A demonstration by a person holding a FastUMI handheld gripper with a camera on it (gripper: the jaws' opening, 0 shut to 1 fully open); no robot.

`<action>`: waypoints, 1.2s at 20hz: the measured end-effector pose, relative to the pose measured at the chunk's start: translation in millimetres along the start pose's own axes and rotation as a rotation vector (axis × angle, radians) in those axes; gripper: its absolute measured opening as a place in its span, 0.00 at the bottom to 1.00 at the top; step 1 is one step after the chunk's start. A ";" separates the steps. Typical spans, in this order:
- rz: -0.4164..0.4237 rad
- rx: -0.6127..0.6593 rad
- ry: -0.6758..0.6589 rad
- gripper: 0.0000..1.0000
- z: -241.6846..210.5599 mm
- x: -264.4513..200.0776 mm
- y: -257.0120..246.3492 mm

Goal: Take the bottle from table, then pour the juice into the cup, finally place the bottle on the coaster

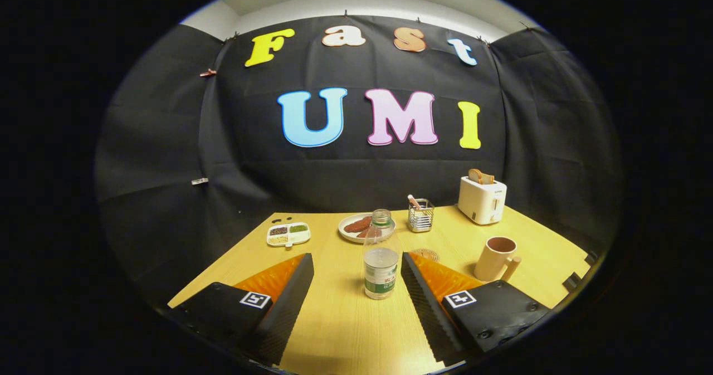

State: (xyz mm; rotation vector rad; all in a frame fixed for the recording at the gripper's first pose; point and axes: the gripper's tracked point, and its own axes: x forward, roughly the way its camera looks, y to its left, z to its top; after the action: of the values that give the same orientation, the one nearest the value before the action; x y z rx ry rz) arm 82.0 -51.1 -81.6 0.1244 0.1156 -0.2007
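Your gripper (356, 286) is spread wide and holds nothing. The bottle (381, 258) stands upright on the tabletop (345, 330), in the gap between the two fingers but nearer the right finger (423, 302) than the left finger (289, 297); neither finger touches it.

Task positions:
- The cup (496, 259) stands toward the right edge of the tabletop, handle turned toward you.
- The coaster (426, 254) lies just behind the right finger, between bottle and cup, and is partly hidden by that finger.

Hazards from this state:
1. Off-centre closure. Because the bottle sits close to the right finger, that finger is likely to meet it first and push or tip it. Centre the gap on the bottle before you close.
2. Open neck. The bottle appears to have no cap. A knock or an early tilt can spill liquid on the tabletop.
3. Soft, clear wall. The bottle probably deforms under a hard squeeze, which may force liquid upward.
4. Collision behind. The plate (362, 229) sits directly behind the bottle, toward the far edge, with the wire holder (421, 215) beside it. Overshooting forward can drive the bottle into them.
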 end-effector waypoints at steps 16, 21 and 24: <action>-0.142 0.066 0.057 0.99 -62.8 99.4 -27.4; -0.141 0.036 0.083 1.00 -79.1 122.1 -27.6; -0.178 0.013 0.088 1.00 -84.5 134.1 -36.7</action>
State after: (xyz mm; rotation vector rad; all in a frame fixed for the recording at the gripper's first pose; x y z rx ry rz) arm 196.4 -101.1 -186.0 0.1356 0.2133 -0.3735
